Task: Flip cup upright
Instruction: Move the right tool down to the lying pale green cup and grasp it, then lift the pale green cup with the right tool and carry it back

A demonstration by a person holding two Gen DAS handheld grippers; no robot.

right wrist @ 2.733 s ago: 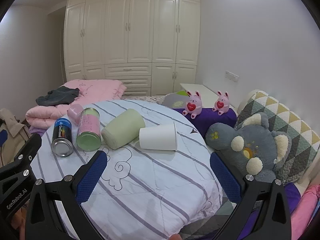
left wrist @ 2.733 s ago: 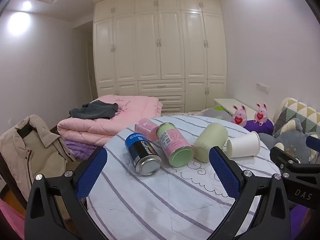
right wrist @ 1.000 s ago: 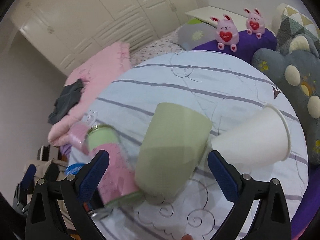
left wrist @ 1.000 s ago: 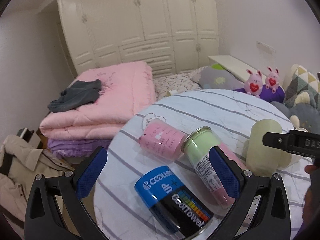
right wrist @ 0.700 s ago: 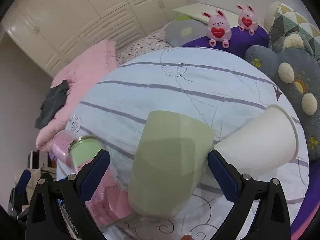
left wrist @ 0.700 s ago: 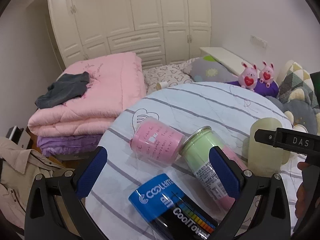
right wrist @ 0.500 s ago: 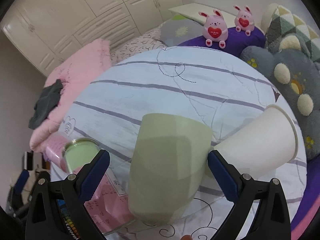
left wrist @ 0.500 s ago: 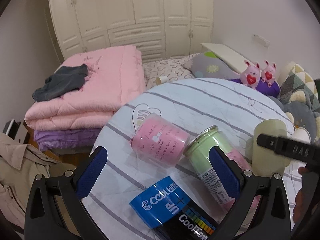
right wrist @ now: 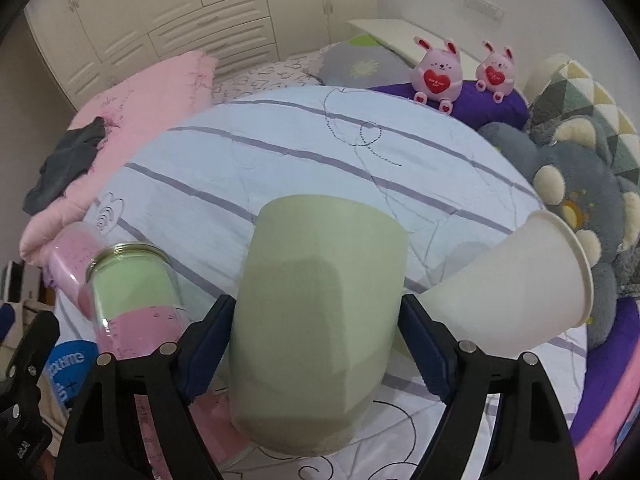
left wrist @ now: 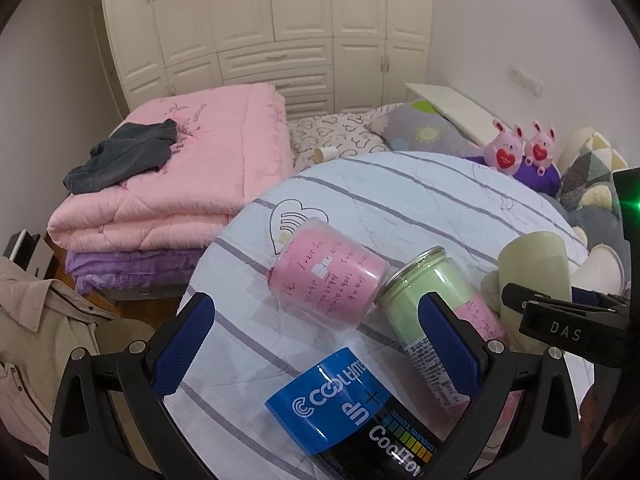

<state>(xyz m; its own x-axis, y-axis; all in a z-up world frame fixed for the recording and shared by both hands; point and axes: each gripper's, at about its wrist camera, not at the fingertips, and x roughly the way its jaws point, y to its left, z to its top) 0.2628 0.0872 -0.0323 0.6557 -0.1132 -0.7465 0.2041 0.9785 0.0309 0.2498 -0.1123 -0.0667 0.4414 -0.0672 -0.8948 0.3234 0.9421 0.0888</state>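
Green cup (right wrist: 320,312) lies on its side on the striped desk (right wrist: 320,148), between a white paper cup (right wrist: 516,292) and a green-and-pink jar (right wrist: 132,292); the right gripper (right wrist: 316,332) has its blue fingers (right wrist: 204,340) clamped on the cup's sides; the left gripper (left wrist: 316,344) hangs over the cans with fingers apart, gripping nothing

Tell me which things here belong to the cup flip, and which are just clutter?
Job: green cup, right gripper closed on it.

Clutter: white paper cup, pink-green jar, pink jar, blue can, left gripper.
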